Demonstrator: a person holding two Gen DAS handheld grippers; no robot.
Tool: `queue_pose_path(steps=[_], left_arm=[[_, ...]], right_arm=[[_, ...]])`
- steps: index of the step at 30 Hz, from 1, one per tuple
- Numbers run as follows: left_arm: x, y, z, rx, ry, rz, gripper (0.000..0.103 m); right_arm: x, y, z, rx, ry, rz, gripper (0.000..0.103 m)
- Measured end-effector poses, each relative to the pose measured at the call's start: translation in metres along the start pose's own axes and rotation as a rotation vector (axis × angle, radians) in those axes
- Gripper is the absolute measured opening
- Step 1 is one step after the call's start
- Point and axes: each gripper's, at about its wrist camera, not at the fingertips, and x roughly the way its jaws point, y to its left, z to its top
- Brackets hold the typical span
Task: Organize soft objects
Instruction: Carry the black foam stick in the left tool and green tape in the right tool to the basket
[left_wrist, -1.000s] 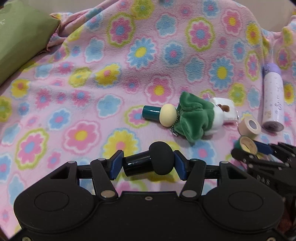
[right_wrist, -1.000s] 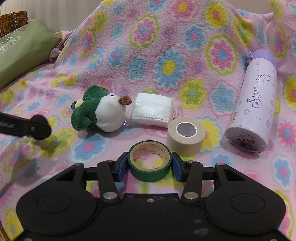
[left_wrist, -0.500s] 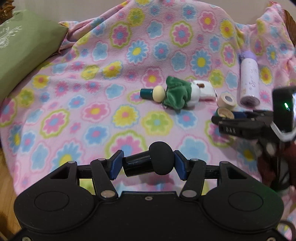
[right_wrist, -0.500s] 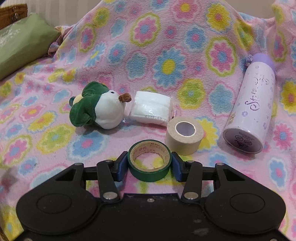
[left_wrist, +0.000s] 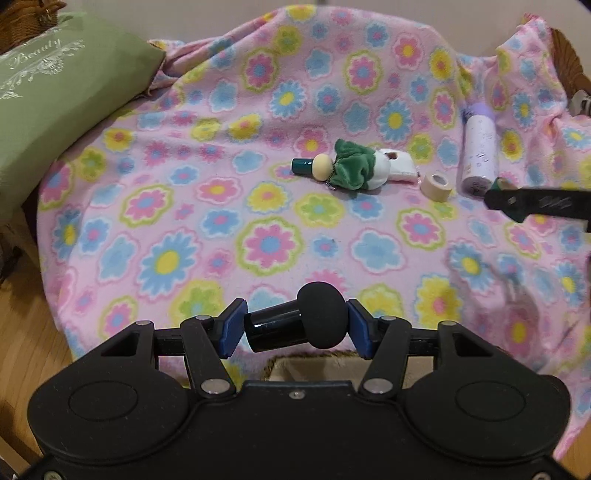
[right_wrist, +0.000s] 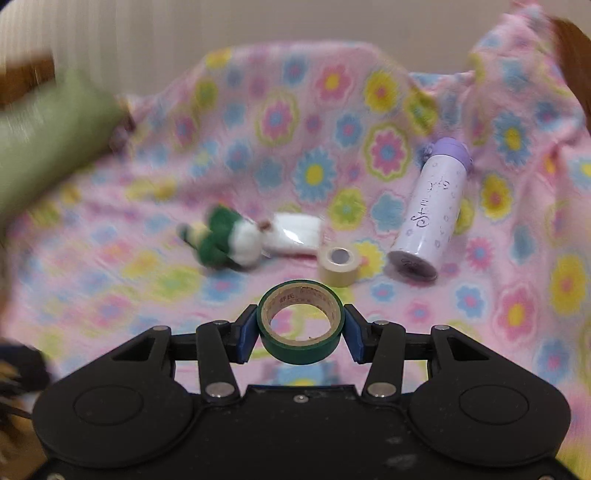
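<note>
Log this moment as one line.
left: shut on black brush | right: shut on green tape | both above blanket

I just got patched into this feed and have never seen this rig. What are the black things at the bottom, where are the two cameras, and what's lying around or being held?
No robot arm here: a person holds a two-finger tool in each hand, with a camera looking forward along the fingers. The black shape at the bottom is the tool itself.

Left view: the left tool is shut on a black round-headed applicator with a glossy handle.

Right view, blurred: the right tool is shut on a green tape roll.

On the pink flowered fleece blanket lie a green and white plush toy, a teal-handled cream-headed applicator, a white wrapped packet, a beige tape roll and a lilac-capped white bottle. A green cushion sits far left.
</note>
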Motion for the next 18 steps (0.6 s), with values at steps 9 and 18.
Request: queue_pose_path(steps=[9, 18], left_arm=[[-0.047, -0.009, -0.019, 0.024, -0.052, -0.015, 0.055], [-0.086, -0.019, -0.044, 0.041, -0.100, -0.027, 0.055]], right_arm=[[-0.109, 0.031, -0.043, 0.119, -0.070, 0.103, 0.047], [-0.162, 0.055, -0.094, 0.173, -0.053, 0.105, 0.047]])
